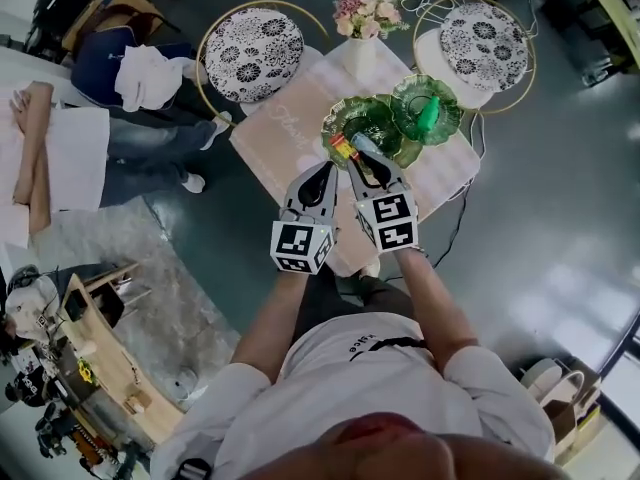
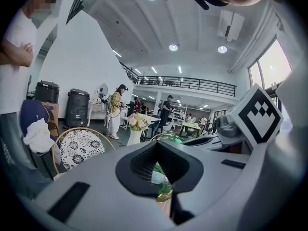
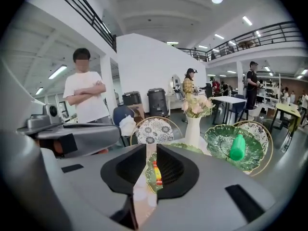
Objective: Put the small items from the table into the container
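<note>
- Head view: you hold your left gripper and right gripper side by side at the centre of the frame, over the near part of the cloth-covered worktop.
- Just above their tips lies the near green dish, with a red-and-yellow item on its lower left part.
- Just beside it to the right is the far green dish, and a green bottle lies in it.
- A vase of flowers stands at the top edge of the worktop, with a patterned chair to its left and another to its right. A person with folded arms is at the left edge of the frame.
- Left gripper view: your fingers stand only a slim gap apart. Green glass and pale bits show through the gap, and nothing is pressed between the pads. The right gripper's marker cube fills the right side.
- Right gripper view: these fingers are also nearly together, with a narrow slit left and nothing pinched. Through the slit you see the near green dish and the red-and-yellow item in it. The green bottle rests in the far green dish at right centre, and the vase stands between the two dishes.
</note>
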Tool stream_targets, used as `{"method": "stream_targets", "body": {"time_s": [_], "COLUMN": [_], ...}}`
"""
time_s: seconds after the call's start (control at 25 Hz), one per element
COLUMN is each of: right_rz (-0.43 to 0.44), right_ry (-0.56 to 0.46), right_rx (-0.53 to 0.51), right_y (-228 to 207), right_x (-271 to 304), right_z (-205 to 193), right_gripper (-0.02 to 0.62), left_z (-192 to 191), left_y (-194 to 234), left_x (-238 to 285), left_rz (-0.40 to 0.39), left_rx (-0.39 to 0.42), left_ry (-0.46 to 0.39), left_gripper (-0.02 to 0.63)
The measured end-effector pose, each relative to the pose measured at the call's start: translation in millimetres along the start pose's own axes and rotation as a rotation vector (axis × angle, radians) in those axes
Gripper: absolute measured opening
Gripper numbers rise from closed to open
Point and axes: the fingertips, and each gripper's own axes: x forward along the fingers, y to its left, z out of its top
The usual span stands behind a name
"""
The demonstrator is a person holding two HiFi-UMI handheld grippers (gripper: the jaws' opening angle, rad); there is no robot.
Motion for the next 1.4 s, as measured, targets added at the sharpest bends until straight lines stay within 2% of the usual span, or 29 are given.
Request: {"method": "stream_targets", "body": {"time_s": [0.24, 0.68, 1.08, 1.4], "right_rz": [0.058, 0.144, 0.175, 0.174], "right_ry": [-0.093, -0.229, -0.288, -0.291], "right_rx": [-0.018, -0.030, -0.047, -0.053], "right_y": [11, 27, 34, 34], "right_x": [-48, -127, -166, -177], "right_z": [27, 58, 69, 62], "right_gripper": [0.038, 0.014, 0.014, 0.014], "left_z": [23, 69, 89, 86], "left_y": [-29, -98, -124, -133], "left_x": [-24, -61, -79, -85], "left_rz": [0.038, 0.025, 0.030, 0.042], "left_rx": [-0.046, -0.034, -0.012, -0.016], "left_ry": [-0.006, -0.076, -0.118, -0.126], "left_gripper": [0.006, 0.006, 0.006, 0.006]}}
